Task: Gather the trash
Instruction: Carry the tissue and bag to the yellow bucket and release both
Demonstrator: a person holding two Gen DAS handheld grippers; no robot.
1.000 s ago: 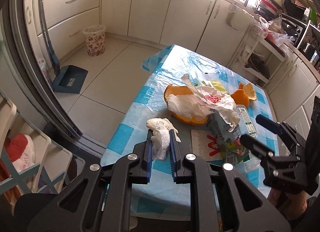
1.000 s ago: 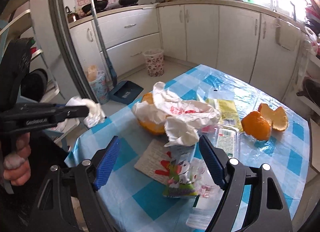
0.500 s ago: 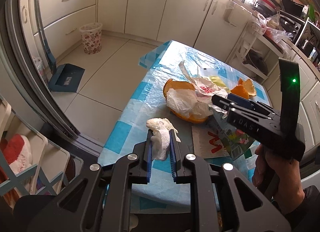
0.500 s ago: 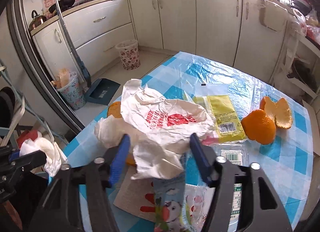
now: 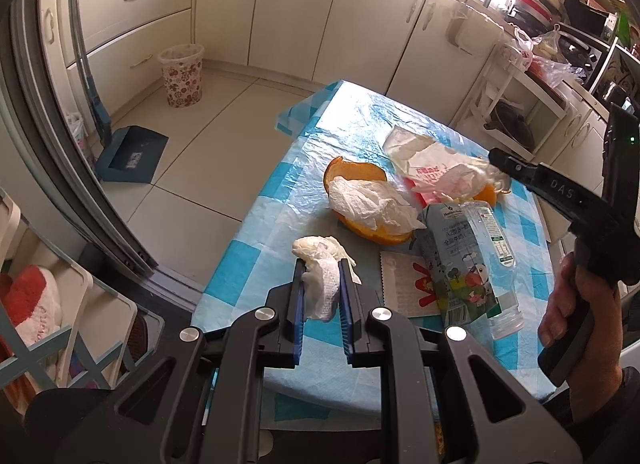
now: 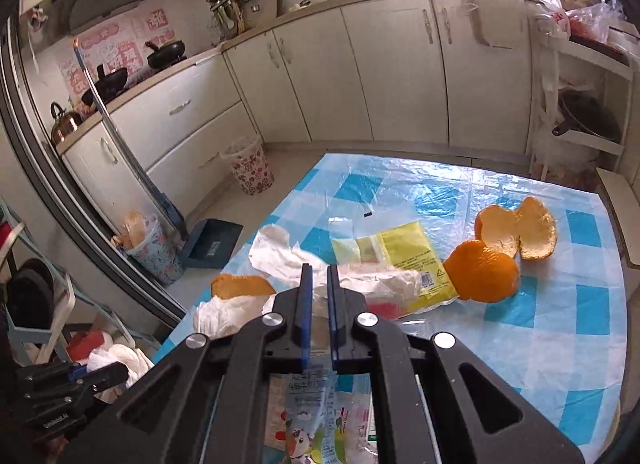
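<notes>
Both handheld grippers are chunky matte-black plastic frames with blue rubbery pads on the fingers [image 5: 298,300], round silver screws at the pivots, white lettering down the side, and the right gripper [image 5: 496,155] has a tiny green LED lit.
</notes>
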